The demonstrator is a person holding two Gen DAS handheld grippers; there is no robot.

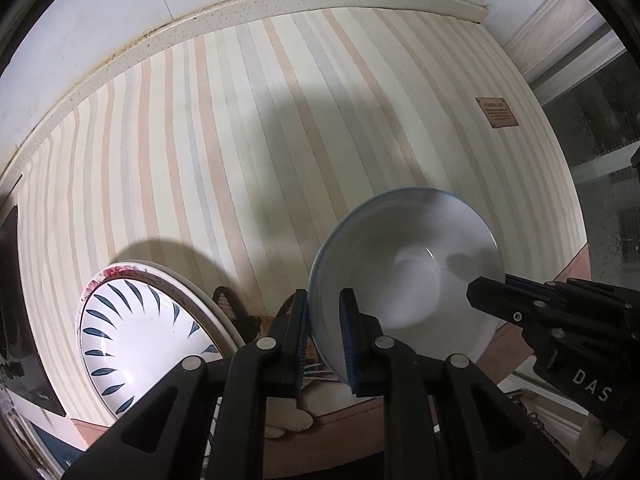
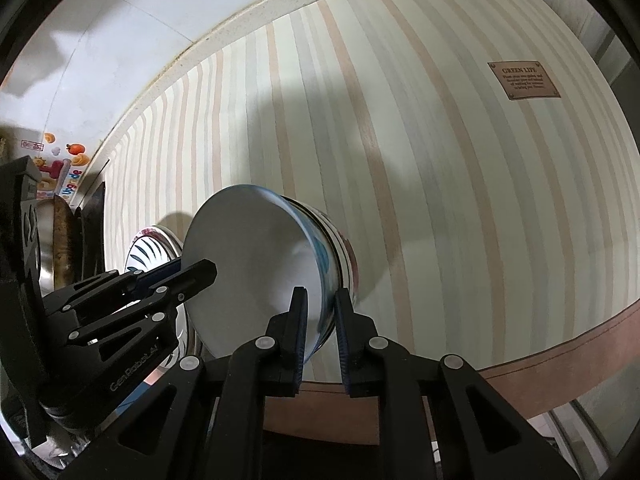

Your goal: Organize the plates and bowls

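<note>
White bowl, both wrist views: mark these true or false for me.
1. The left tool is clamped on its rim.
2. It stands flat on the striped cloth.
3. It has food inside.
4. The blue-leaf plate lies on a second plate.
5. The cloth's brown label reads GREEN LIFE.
1. True: the left tool pinches the white bowl at its rim.
2. False: it is tipped on edge above the striped cloth, and the right tool straddles the opposite rim.
3. False: it is empty.
4. True: the blue-leaf plate lies on a red-flowered plate.
5. True: the brown label reads so.

One bowl (image 1: pixel 404 276), two stacked plates (image 1: pixel 132 332), two hand-held grippers (image 1: pixel 324 320)
</note>
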